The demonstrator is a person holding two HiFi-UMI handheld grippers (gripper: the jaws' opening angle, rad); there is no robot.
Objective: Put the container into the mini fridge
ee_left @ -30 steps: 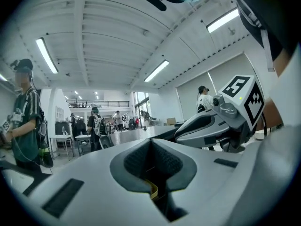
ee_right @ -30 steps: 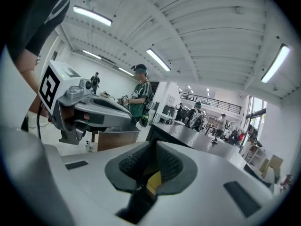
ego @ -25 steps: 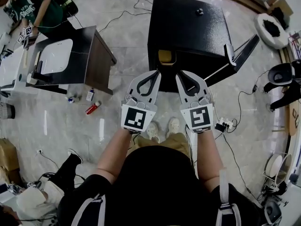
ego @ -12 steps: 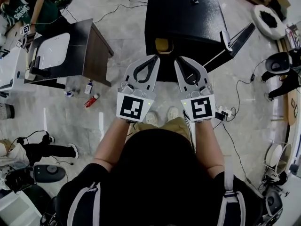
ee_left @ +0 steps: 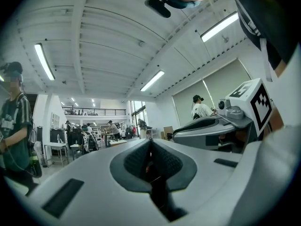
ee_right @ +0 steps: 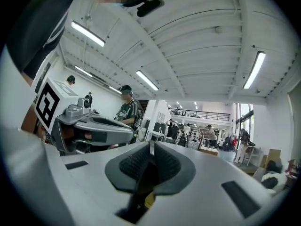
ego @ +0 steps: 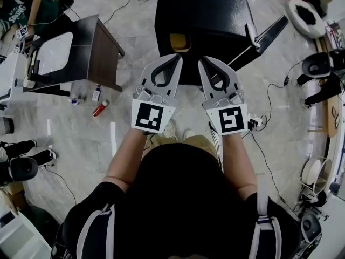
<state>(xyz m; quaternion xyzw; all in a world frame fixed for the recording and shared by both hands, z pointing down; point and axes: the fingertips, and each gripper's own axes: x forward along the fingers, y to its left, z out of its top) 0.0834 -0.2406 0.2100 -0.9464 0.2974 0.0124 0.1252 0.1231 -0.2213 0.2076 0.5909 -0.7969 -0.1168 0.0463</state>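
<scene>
A black mini fridge (ego: 205, 9) stands on the floor ahead of me, its door (ego: 265, 32) swung open to the right. A yellow container (ego: 179, 41) shows inside the fridge's opening. My left gripper (ego: 178, 59) and right gripper (ego: 201, 61) are held side by side just in front of that opening, both shut with nothing between the jaws. In the left gripper view the left gripper (ee_left: 150, 147) points up at the ceiling and the room. The right gripper (ee_right: 151, 149) does the same in its own view.
A dark table (ego: 105, 53) carrying a white object (ego: 55, 53) stands at the left. A red bottle (ego: 99, 109) and a small bottle (ego: 96, 94) lie on the floor near it. Cables and a power strip (ego: 255, 123) lie at the right. A person (ego: 24, 4) stands at the upper left.
The fridge and both grippers sit higher in the head view than before. Both grippers stay shut and side by side. The person's legs at the lower left have shifted.
</scene>
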